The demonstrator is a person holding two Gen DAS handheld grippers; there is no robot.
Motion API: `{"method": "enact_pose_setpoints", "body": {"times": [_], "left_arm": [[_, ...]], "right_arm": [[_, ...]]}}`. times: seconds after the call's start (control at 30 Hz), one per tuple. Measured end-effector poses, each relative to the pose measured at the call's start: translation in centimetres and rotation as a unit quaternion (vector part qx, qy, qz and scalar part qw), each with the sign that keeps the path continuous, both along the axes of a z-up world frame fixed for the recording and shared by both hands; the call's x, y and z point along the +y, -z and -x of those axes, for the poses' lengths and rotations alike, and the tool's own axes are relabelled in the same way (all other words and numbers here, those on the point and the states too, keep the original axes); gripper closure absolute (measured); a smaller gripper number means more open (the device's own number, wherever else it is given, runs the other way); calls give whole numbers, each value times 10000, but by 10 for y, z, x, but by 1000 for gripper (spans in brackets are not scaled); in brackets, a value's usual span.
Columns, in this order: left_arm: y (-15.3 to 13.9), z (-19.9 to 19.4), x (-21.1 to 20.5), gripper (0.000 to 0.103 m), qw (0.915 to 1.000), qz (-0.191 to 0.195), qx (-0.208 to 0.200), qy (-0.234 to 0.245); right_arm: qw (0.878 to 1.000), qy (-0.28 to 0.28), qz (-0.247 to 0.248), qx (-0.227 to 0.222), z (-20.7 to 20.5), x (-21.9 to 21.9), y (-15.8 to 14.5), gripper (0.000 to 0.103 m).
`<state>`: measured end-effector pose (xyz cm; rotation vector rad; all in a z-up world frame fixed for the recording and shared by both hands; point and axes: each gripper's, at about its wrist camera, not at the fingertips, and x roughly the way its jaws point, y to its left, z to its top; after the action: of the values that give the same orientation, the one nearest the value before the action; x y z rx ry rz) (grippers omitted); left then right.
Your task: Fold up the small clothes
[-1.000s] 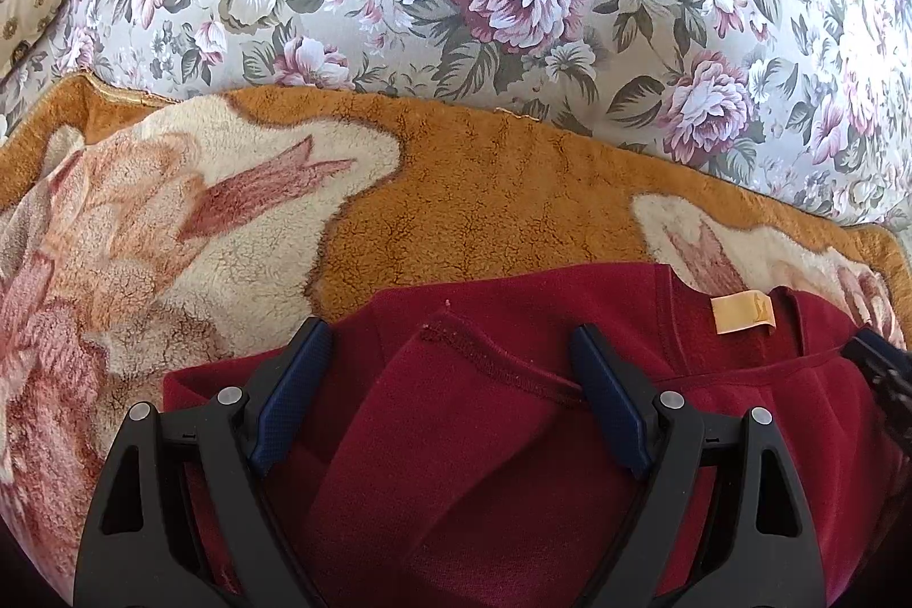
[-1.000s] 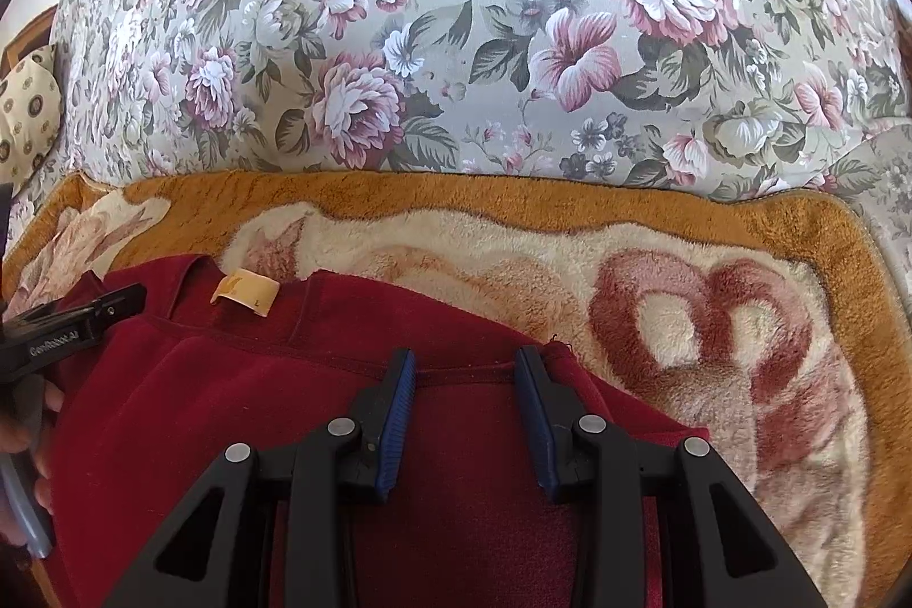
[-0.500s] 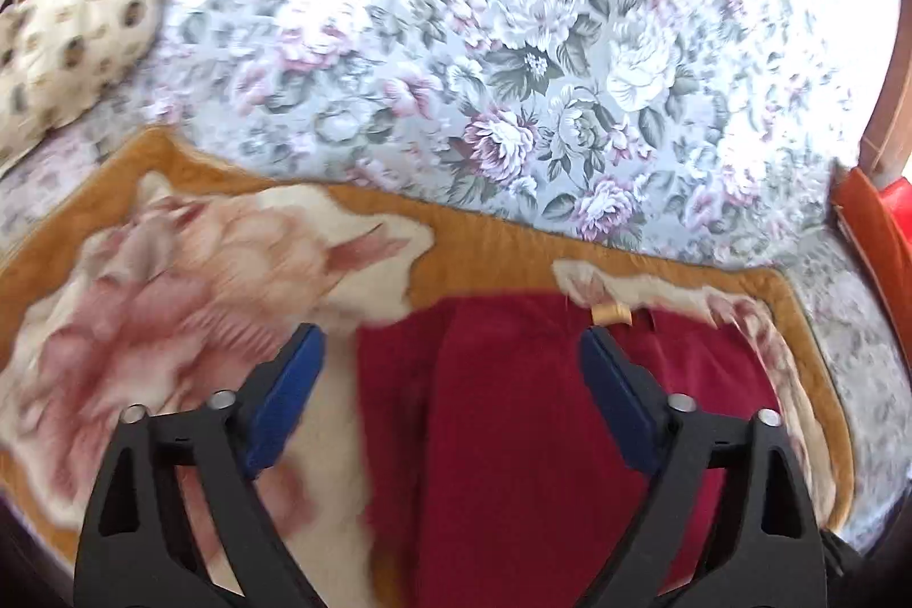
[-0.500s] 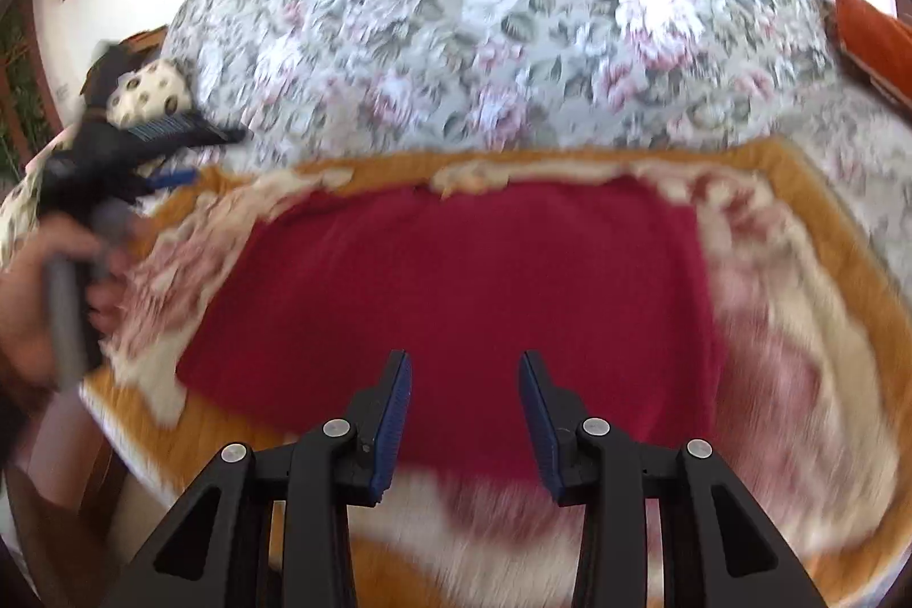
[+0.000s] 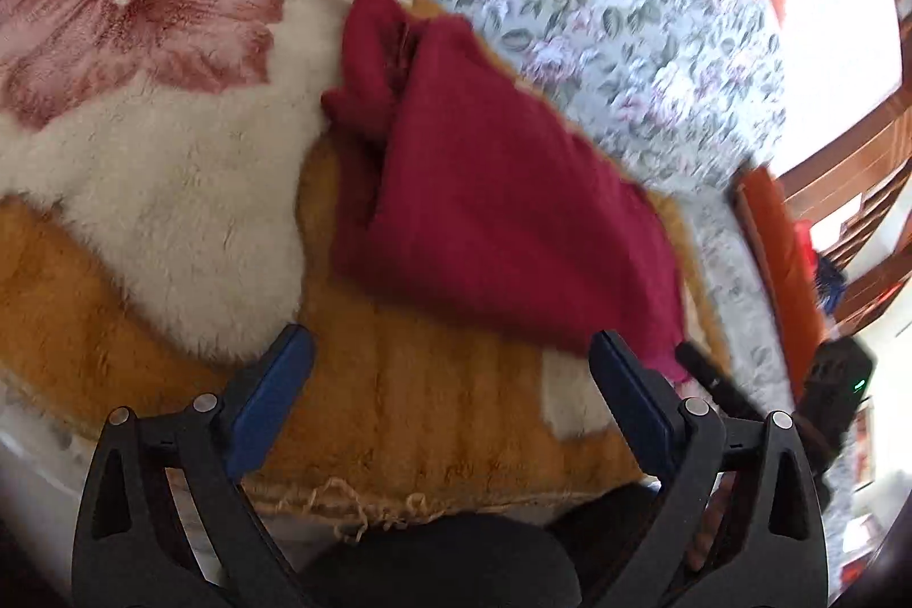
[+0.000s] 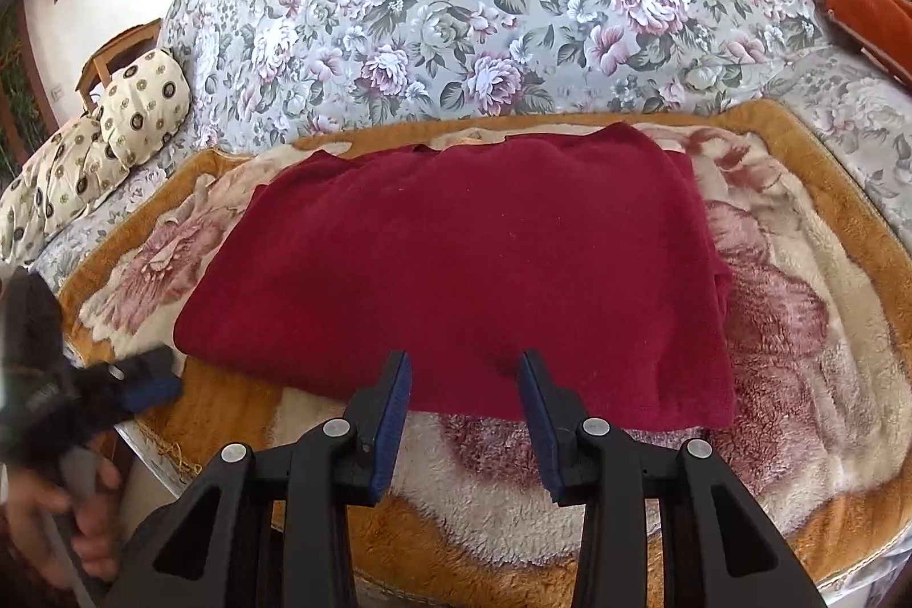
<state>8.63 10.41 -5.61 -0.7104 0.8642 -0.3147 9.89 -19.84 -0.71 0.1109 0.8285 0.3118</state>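
A dark red fleece garment (image 6: pixel 467 266) lies folded flat on an orange and cream plush blanket (image 6: pixel 798 380). In the left wrist view the garment (image 5: pixel 490 209) sits ahead and to the right, with its folded layers showing at the far end. My left gripper (image 5: pixel 450 397) is wide open and empty above the blanket's near edge. My right gripper (image 6: pixel 464 400) is open and empty, just short of the garment's near edge. The left gripper also shows at the left edge of the right wrist view (image 6: pixel 137 380).
A floral bedspread (image 6: pixel 484 9) covers the bed behind the blanket. A spotted cream pillow (image 6: pixel 142 106) lies at the far left. An orange cushion (image 6: pixel 866 15) sits at the far right. The blanket's frayed front edge (image 5: pixel 353 505) hangs at the bed edge.
Both grippers have pulled back from the garment's collar end toward the bed's front edge. The left gripper has swung left and now views the garment from its side.
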Motion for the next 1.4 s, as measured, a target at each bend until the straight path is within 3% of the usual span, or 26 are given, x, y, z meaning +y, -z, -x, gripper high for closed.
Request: {"method": "enact_pose_setpoints", "body": {"times": [0.1,0.3,0.4,0.5,0.57,0.63,0.73,0.83,0.93,1.03,1.1,1.17,1.4], "left_arm": [[5,-13,17,5,9965,786,-66,-262],[2,-38,19,5,9906,1352,-122,-149],[10,-45,36,5,9784,2019,-101,-434],[16,-44,47,5,9686,2377,-52,-724],[13,-47,39,5,9738,2177,-6,-660],[8,-50,21,5,9837,1777,83,-268],[6,-50,8,8,9889,1483,97,61],[15,-50,17,22,9877,1505,164,-395],[13,-45,15,23,9866,1481,115,-669],[18,-38,19,46,9818,1535,108,-1116],[27,-32,28,72,9726,1708,190,-1564],[35,-31,31,83,9689,1669,381,-1784],[15,-34,13,89,9832,602,285,-1702]], "right_arm": [[10000,-2,-15,22,0,1,1,66],[9997,-74,145,183,-5,8,6,66],[9996,-81,157,206,-5,8,7,66],[9996,-76,169,230,-6,8,8,66],[9995,-83,185,255,-7,10,9,66],[9994,-90,197,277,-7,11,9,66],[9994,-100,175,293,-7,10,10,66],[9994,-89,126,307,-7,9,10,66],[9994,-86,111,311,-7,9,10,66],[9993,-99,116,337,-8,9,11,66],[9992,-104,107,362,-8,9,11,66],[9992,-110,106,365,-9,9,12,66],[9993,-134,326,129,-4,15,1,66]]}}
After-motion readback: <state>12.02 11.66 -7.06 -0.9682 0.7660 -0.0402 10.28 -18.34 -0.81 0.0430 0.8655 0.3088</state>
